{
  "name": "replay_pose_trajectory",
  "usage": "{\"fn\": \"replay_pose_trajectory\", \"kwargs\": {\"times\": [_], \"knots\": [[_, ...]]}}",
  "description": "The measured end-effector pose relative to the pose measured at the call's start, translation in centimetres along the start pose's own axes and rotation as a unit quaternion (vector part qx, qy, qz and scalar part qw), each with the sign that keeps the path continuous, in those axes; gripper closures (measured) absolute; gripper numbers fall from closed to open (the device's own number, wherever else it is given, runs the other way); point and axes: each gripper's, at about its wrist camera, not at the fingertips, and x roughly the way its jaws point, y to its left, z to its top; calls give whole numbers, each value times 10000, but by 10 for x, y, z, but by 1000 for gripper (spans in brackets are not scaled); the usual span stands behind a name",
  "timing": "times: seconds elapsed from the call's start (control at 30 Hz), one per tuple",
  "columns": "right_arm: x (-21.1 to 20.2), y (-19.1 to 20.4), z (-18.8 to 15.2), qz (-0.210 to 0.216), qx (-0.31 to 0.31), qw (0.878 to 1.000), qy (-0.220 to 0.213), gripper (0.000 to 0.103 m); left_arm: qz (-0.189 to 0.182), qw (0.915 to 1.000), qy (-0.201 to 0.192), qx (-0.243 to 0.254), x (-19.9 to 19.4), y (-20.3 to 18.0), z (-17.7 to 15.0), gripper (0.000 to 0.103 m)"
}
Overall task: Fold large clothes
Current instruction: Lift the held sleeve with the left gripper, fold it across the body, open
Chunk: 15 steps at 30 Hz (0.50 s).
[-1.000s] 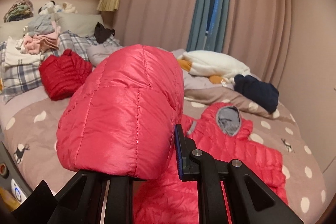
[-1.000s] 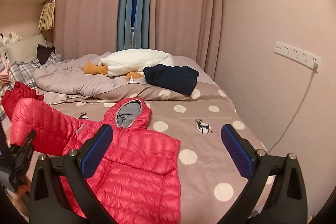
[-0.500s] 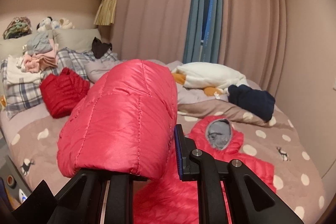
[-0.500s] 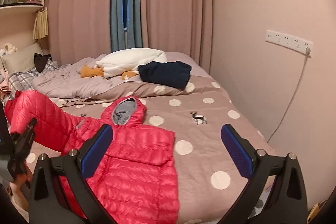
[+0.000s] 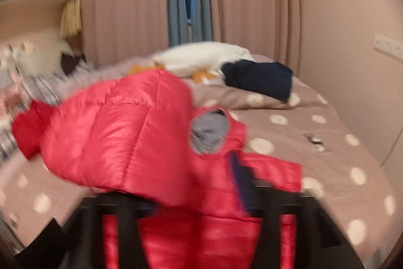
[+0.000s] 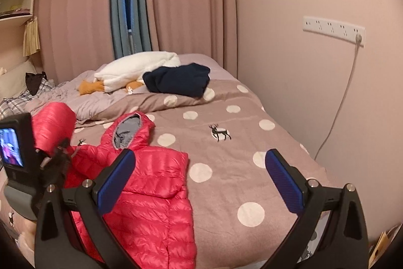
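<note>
My bed [image 6: 252, 117] fills the room, covered in a soft taupe spread with cream dots and small deer. On its near side my red puffer jacket [image 6: 151, 193] lies flat, shiny and quilted in narrow ribs, its hood [image 6: 131, 130] open to a grey lining. One sleeve [image 5: 113, 132] is raised off the bed, a fat glossy tube draped over my left gripper [image 5: 176, 196]. The jaws there have just been opening; the picture is blurred, and I cannot tell whether they pinch the sleeve. My right gripper [image 6: 201, 178] hangs above the jacket's edge, blue ribbed pads spread wide and bare. Farther back sit a rumpled navy garment [image 6: 178, 80] and a fluffy white plush toy [image 6: 136, 67] with orange feet.
</note>
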Motion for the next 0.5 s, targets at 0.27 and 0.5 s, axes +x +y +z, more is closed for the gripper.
{"fn": "replay_pose_trajectory", "kwargs": {"times": [0.27, 0.5], "knots": [[17, -20, -7, -186, 116, 9996, 177, 0, 250, 9989, -321, -221, -20, -5, -12, 16], [16, -12, -10, -149, 132, 9996, 220, 0, 370, 9946, -629, -732, -47, 19, -12, 13]]}}
